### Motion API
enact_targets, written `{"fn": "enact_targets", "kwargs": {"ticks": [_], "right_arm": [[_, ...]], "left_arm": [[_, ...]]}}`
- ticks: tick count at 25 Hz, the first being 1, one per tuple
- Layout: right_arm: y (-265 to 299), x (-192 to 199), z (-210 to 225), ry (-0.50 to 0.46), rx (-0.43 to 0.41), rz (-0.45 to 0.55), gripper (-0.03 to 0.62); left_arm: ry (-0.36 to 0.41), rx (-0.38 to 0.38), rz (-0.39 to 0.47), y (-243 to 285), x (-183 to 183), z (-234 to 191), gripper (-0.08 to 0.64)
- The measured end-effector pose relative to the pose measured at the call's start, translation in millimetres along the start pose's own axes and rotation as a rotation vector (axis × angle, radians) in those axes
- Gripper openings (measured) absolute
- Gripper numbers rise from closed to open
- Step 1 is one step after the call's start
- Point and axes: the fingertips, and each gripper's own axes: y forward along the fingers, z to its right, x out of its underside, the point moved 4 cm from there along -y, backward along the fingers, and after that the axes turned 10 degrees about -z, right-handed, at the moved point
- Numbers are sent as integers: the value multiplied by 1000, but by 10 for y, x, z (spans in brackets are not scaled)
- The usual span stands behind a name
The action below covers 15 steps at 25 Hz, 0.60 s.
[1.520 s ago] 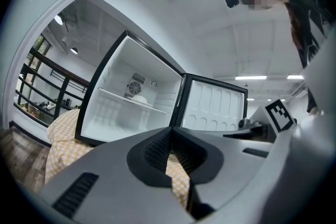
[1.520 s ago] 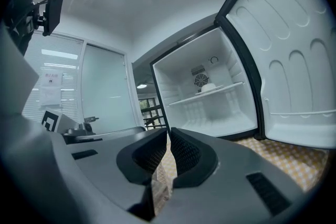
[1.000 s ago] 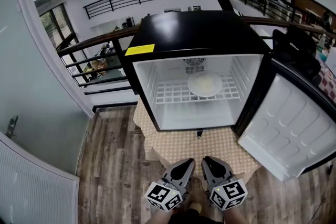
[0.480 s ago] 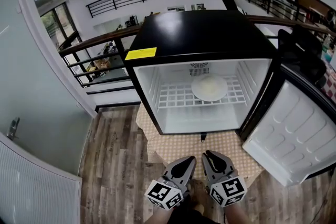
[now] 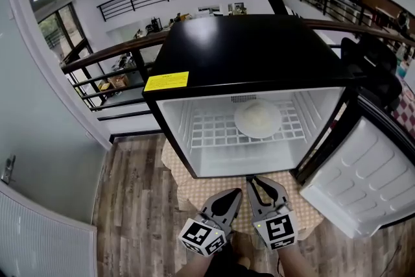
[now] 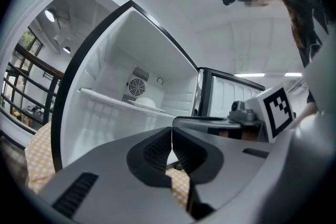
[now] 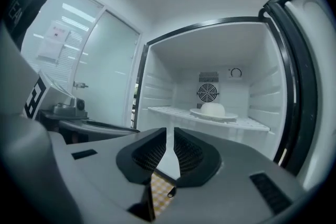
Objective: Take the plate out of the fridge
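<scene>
A wood-plank floor (image 5: pixel 130 204) runs under a small black fridge (image 5: pixel 246 48), which stands on a checked cloth (image 5: pixel 207 188) with its door (image 5: pixel 369 178) swung open to the right. The white plate (image 5: pixel 257 119) sits on the wire shelf (image 5: pixel 207 130) inside, right of centre. The left gripper (image 5: pixel 233 194) and right gripper (image 5: pixel 254 181) hover side by side before the opening, jaws closed on nothing, apart from the plate.

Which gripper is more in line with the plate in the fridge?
The right gripper, by the open door: the plate sits nearly straight ahead of it, unlike the left gripper.
</scene>
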Motion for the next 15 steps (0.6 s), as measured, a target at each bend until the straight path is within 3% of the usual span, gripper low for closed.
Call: {"fn": "enact_targets", "kwargs": {"ticks": [5, 15], "right_arm": [[135, -125, 160, -100, 62, -22, 41], [368, -284, 463, -205, 147, -60, 41]], "left_arm": [[3, 22, 1, 157, -96, -103, 9], [12, 62, -21, 438, -156, -250, 9]]}}
